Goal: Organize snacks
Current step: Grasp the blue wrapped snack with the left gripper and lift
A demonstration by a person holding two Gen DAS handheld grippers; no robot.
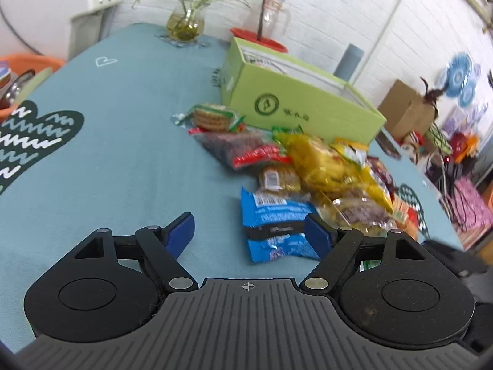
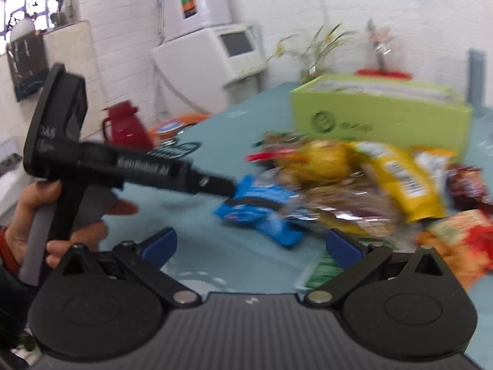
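A pile of snack packets lies on the blue tablecloth (image 1: 123, 154) in front of a green cardboard box (image 1: 295, 104). A blue packet (image 1: 274, 225) lies nearest me; it also shows in the right wrist view (image 2: 262, 209). Yellow packets (image 1: 323, 160), a red-and-dark packet (image 1: 243, 148) and a cracker pack (image 1: 212, 117) lie behind it. My left gripper (image 1: 249, 231) is open just above the cloth, its right finger over the blue packet's edge. My right gripper (image 2: 249, 246) is open and empty, low over the cloth before the pile. The green box (image 2: 379, 120) stands behind.
A glass vase with a plant (image 1: 185, 24), a glass jug on a red lid (image 1: 271, 21) and a grey cylinder (image 1: 349, 60) stand at the table's far edge. A red thermos (image 2: 123, 123) and orange basin stand left of the table. Brown cartons (image 1: 406, 111) sit at right.
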